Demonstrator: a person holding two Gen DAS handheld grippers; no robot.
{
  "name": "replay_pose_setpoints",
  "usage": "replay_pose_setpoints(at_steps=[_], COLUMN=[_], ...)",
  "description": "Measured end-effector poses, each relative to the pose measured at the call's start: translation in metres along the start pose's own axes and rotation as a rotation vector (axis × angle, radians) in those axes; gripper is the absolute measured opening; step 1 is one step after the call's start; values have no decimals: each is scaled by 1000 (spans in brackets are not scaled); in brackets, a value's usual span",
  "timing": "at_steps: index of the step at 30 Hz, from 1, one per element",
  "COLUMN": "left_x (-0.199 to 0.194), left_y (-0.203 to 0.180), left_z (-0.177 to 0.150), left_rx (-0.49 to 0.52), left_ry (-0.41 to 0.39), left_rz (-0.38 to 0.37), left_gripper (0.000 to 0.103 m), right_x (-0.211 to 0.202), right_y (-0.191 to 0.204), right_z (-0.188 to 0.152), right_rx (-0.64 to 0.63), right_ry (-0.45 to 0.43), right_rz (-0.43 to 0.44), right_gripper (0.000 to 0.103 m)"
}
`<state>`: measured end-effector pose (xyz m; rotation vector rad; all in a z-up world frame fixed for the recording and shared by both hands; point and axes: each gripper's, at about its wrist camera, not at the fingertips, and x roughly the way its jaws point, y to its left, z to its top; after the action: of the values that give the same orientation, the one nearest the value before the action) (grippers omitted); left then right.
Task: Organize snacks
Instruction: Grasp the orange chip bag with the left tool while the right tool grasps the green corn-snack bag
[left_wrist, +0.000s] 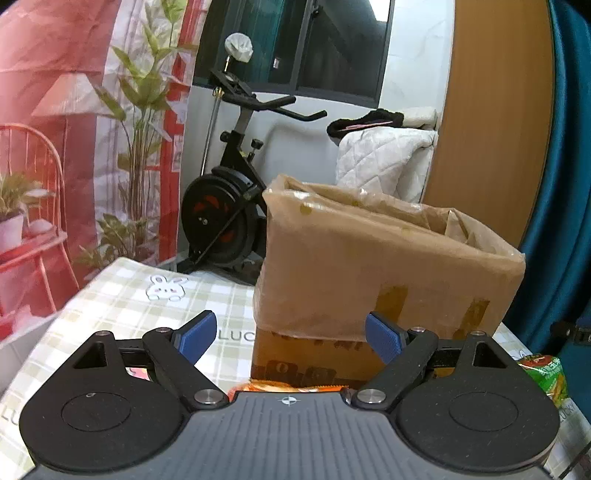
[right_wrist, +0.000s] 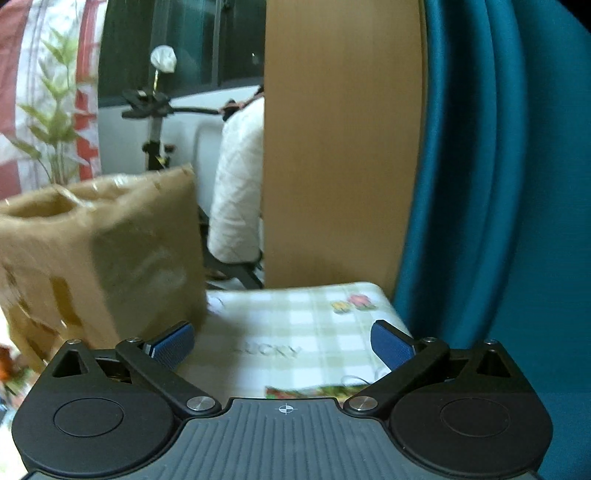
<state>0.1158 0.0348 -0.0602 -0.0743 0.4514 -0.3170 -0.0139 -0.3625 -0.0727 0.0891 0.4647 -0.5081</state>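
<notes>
A cardboard box (left_wrist: 388, 269) lined with a brown plastic bag stands on the checked tablecloth (left_wrist: 140, 295). My left gripper (left_wrist: 291, 338) faces its front wall, open, with nothing between the blue pads. An orange snack pack (left_wrist: 288, 386) peeks out just below the fingers, and a green snack bag (left_wrist: 546, 373) lies at the right. In the right wrist view the box (right_wrist: 99, 254) sits at the left, blurred. My right gripper (right_wrist: 282, 345) hangs open over the tablecloth (right_wrist: 295, 317), empty. A colourful snack wrapper (right_wrist: 314, 391) shows under it.
A black exercise bike (left_wrist: 229, 206) stands beyond the table. A wooden panel (right_wrist: 343, 147) and a teal curtain (right_wrist: 480, 184) rise at the right. A quilted white cover (left_wrist: 384, 158) hangs behind the box. A printed red backdrop (left_wrist: 55, 129) fills the left.
</notes>
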Motion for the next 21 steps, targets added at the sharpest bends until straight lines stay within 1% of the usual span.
replay_pose_setpoints(at_steps=[5, 7, 9, 11, 12, 16, 19, 21], left_x=[8, 10, 12, 13, 13, 18, 21, 24], left_y=[1, 3, 4, 5, 5, 7, 10, 12], left_z=[-14, -18, -21, -21, -22, -23, -25, -25], left_rx=[-27, -34, -42, -46, -45, -53, -60, -58], left_ry=[30, 45, 56, 62, 61, 66, 74, 81], left_rz=[-10, -11, -8, -12, -15, -22, -21, -21], left_gripper=[89, 89, 89, 89, 89, 89, 89, 89], right_x=[20, 33, 47, 57, 60, 70, 78, 83], right_y=[-5, -2, 1, 3, 1, -15, -27, -29], right_z=[-28, -37, -45, -51, -53, -55, -57, -61], right_rx=[4, -29, -84, -134, -137, -60, 12, 35], right_ry=[84, 118, 168, 193, 202, 224, 247, 281], right_rz=[-42, -63, -104, -130, -137, -148, -130, -114], right_gripper=[101, 101, 101, 101, 101, 102, 102, 102])
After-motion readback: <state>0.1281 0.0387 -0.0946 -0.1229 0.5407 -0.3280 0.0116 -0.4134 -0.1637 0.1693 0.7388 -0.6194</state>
